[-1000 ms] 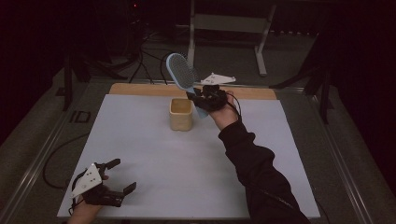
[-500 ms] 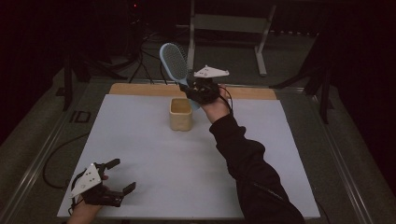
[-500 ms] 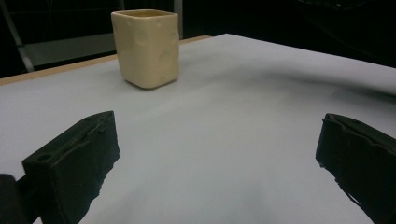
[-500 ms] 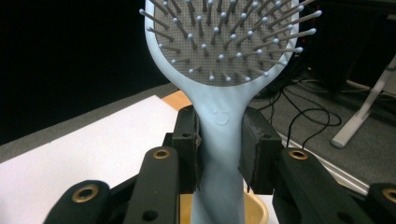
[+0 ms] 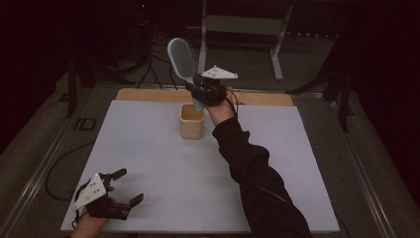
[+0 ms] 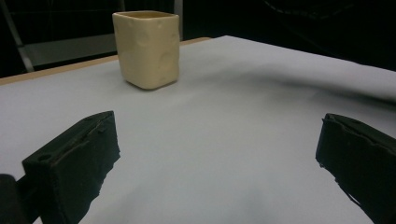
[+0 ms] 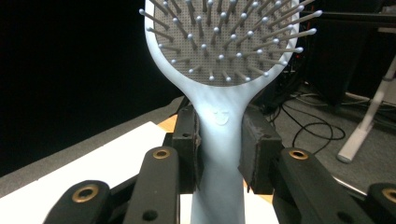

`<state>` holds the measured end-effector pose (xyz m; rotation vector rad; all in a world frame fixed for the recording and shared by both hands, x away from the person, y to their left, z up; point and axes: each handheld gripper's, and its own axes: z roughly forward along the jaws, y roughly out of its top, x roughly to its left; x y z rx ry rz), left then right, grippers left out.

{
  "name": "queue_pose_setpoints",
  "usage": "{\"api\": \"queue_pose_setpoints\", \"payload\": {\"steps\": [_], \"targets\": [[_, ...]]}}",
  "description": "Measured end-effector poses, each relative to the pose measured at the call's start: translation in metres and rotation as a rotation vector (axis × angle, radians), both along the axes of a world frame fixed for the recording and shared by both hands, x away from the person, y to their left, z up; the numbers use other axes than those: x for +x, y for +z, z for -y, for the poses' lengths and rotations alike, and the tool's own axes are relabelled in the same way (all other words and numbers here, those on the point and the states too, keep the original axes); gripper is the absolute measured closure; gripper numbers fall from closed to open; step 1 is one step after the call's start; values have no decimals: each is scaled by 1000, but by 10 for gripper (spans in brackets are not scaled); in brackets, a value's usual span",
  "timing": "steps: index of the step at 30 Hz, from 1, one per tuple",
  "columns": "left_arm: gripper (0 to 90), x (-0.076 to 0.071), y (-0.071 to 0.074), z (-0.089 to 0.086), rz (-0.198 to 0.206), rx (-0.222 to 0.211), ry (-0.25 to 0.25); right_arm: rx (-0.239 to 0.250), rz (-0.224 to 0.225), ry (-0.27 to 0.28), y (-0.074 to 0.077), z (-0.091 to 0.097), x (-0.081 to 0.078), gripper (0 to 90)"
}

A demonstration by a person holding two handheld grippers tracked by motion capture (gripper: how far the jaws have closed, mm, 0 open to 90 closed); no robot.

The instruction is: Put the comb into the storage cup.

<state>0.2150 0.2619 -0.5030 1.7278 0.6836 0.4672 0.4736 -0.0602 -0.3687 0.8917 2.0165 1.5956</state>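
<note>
Right tool (image 5: 198, 91): grips hairbrush (image 5: 181, 58) handle
Change: brush shifted left, now above cup (image 5: 191, 121)
Left tool (image 5: 126, 187): wide, idle

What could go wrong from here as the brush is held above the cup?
1. The right gripper clamps the light blue hairbrush low on its handle, with the heavy head tilted above; it might pivot in the jaws.
2. The handle end hangs just over the beige cup, which stands free on the white table; a misaligned descent could tip it.
</note>
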Motion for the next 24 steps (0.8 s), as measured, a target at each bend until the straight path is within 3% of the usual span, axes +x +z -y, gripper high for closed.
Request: {"api": "queue_pose_setpoints", "payload": {"steps": [7,10,24], "targets": [[0,0,0,0,-2,-5,-4,33,28,-7,-12,-5,11,704],[0,0,0,0,-3,-5,-3,58,21,-7,-18,-6,14,705],[0,0,0,0,-4,-8,-4,74,-12,-24,-43,-9,21,704]]}}
